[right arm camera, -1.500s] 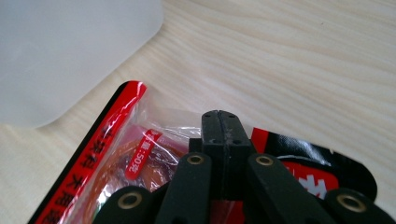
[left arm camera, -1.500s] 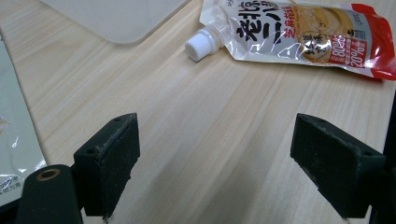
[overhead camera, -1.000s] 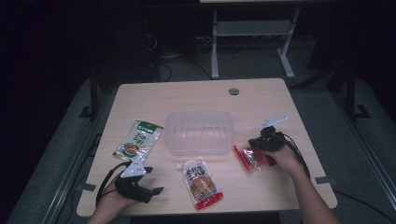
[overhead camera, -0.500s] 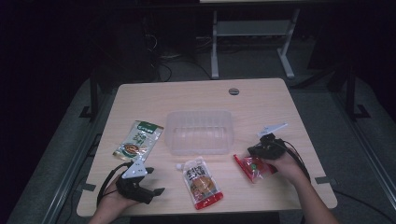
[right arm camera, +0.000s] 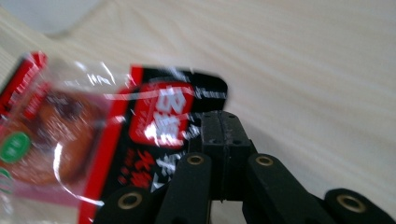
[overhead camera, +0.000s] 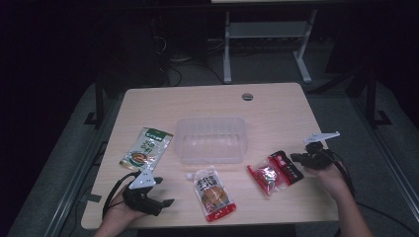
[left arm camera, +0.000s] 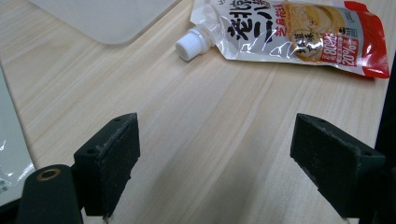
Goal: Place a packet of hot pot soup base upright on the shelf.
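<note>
A red and black snack packet (overhead camera: pixel 272 174) lies on the table's right side, and my right gripper (overhead camera: pixel 297 159) is at its right edge. In the right gripper view the jaws (right arm camera: pixel 223 122) are pressed together over the black edge of that packet (right arm camera: pixel 154 116). My left gripper (overhead camera: pixel 163 191) rests near the front left corner, open, with bare wood between its jaws (left arm camera: pixel 229 158). A spouted white and red pouch (overhead camera: pixel 212 192) lies in front of it, and its white cap and printed face (left arm camera: pixel 299 32) appear in the left gripper view.
A clear plastic container (overhead camera: pixel 210 140) stands in the middle of the table; its corner (left arm camera: pixel 102 18) shows in the left gripper view. A green packet (overhead camera: pixel 146 148) lies left of it. A round cable port (overhead camera: pixel 247 96) sits near the far edge.
My right gripper has pulled to the right, away from the container, and more of the red and black packet now shows flat on the table. The left gripper has barely moved.
</note>
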A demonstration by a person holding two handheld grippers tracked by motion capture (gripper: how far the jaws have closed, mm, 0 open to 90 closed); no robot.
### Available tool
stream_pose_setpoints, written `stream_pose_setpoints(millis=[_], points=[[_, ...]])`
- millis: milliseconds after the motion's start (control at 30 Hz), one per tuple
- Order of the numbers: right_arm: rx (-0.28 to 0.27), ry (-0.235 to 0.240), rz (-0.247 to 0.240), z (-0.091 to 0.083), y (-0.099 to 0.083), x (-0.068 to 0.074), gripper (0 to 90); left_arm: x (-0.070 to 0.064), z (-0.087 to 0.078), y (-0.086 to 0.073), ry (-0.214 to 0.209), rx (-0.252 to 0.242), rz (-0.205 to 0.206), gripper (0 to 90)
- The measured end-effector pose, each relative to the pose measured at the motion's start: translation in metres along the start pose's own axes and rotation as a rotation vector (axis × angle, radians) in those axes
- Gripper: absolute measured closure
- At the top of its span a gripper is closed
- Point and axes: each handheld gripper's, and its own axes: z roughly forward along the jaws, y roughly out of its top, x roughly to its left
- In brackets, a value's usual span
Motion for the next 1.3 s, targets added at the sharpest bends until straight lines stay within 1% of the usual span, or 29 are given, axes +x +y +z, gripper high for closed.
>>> stream_pose_setpoints(millis=[33,67,100,233,300,333,367,400,467,533,567,633,700,733,767,800,867,900,967,1000,1033,1100,1133,1167,1200,1233,1267,1300], points=[[0.000,0.000,0.000,0.000,0.000,0.000,89.8,0.000,0.000,0.000,0.000,0.000,0.000,15.4],[-0.001,0.022,0.010,0.003,-0.002,-0.001,89.8,0.000,0.001,0.000,-0.001,-0.003,-0.007,15.4],[0.002,0.033,0.012,0.004,-0.002,-0.002,89.8,-0.001,0.000,0.000,-0.002,-0.001,-0.003,15.4],[0.020,0.038,-0.003,0.006,-0.001,0.001,89.8,0.000,0.000,-0.001,0.000,-0.004,-0.001,15.5],[0.027,0.040,-0.001,0.006,-0.002,0.002,89.8,0.000,-0.001,-0.001,0.000,-0.003,-0.001,15.4],[0.034,0.048,-0.004,0.006,-0.002,0.003,89.9,0.000,-0.001,-0.001,0.001,-0.009,-0.011,15.5],[0.034,0.048,-0.004,0.006,-0.002,0.003,89.9,0.000,-0.001,-0.001,0.001,-0.009,-0.011,15.4],[0.031,0.060,-0.001,0.007,-0.002,0.005,89.8,0.000,-0.001,-0.001,0.000,-0.003,-0.002,15.4],[0.031,0.065,-0.002,0.007,-0.001,0.006,89.8,-0.001,-0.001,-0.001,0.000,-0.006,-0.003,15.5],[0.036,0.079,-0.020,0.009,0.000,0.009,89.9,-0.001,0.000,-0.001,-0.001,-0.004,0.000,15.5],[0.036,0.069,-0.023,0.009,0.000,0.012,89.8,-0.001,0.000,-0.001,-0.001,-0.002,-0.001,15.5],[0.037,0.024,-0.032,0.007,0.002,0.011,89.8,-0.001,0.000,-0.001,0.000,-0.003,0.001,15.5],[0.037,0.018,-0.028,0.006,0.001,0.009,89.9,0.000,-0.001,-0.001,-0.001,-0.003,-0.002,15.5],[0.044,0.014,-0.019,0.006,0.000,0.007,89.9,0.000,0.000,-0.001,0.000,0.002,0.002,15.5],[0.059,0.000,-0.027,0.008,-0.002,0.006,89.9,0.000,0.000,-0.001,-0.003,0.005,0.000,15.5],[0.048,0.009,-0.026,0.008,-0.002,0.005,89.9,0.000,0.000,-0.001,-0.003,0.008,0.002,15.5],[0.057,0.008,-0.025,0.008,-0.001,0.006,89.8,-0.001,0.001,-0.001,-0.004,0.003,-0.004,15.5],[0.053,0.015,-0.032,0.009,-0.001,0.006,89.9,-0.001,0.000,-0.001,-0.005,0.003,-0.003,15.5],[0.058,0.020,-0.030,0.010,-0.001,0.008,89.9,-0.001,0.000,-0.001,-0.005,0.003,-0.003,15.5],[0.056,0.036,-0.036,0.011,0.000,0.010,89.9,-0.001,0.001,-0.001,-0.005,0.001,-0.005,15.5],[0.056,0.036,-0.036,0.011,0.000,0.010,89.9,-0.001,0.001,-0.001,-0.004,0.001,-0.006,15.5],[0.055,0.061,-0.048,0.014,0.001,0.015,89.8,-0.001,0.001,-0.001,-0.005,0.002,-0.004,15.5],[0.058,0.076,-0.046,0.015,0.002,0.017,89.9,-0.001,0.000,0.000,-0.006,0.005,0.002,15.5],[0.058,0.076,-0.046,0.015,0.002,0.017,89.9,-0.001,0.000,0.000,-0.006,0.005,0.002,15.5],[0.063,0.096,-0.064,0.017,0.004,0.023,89.9,-0.001,0.000,0.000,-0.006,0.005,0.003,15.5],[0.067,0.106,-0.075,0.018,0.005,0.026,89.9,-0.001,0.000,0.000,-0.008,0.004,0.006,15.5],[0.071,0.115,-0.080,0.020,0.005,0.030,89.9,-0.002,0.000,0.000,-0.008,0.004,0.004,15.4],[0.071,0.115,-0.080,0.020,0.005,0.030,89.9,-0.002,0.000,0.000,-0.008,0.004,0.004,15.5]])
